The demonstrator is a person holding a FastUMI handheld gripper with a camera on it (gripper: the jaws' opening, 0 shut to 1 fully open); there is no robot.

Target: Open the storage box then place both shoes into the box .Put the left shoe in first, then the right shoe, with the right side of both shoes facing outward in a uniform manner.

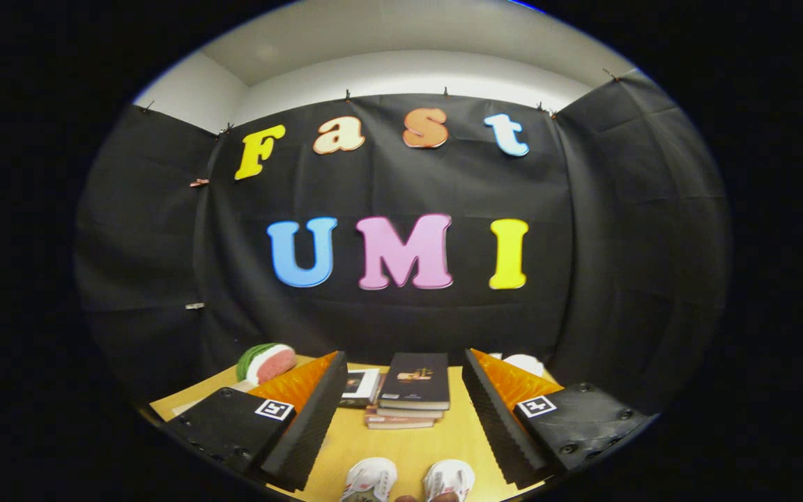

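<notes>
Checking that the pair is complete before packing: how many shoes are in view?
2. One shoe lies on the table between the open fingers, nearer the left finger; the other shoe lies beside it, nearer the right finger. Both show only partly.

The table is light wood; two white shoes sit side by side on it, low between the tongs' fingers, toes pointing away; ahead of them a stack of books lies flat, with a dark book on top; a smaller book lies just beside the stack on its left; a toy watermelon slice sits at the far left of the table; something white sits at the far right, mostly hidden.
</notes>
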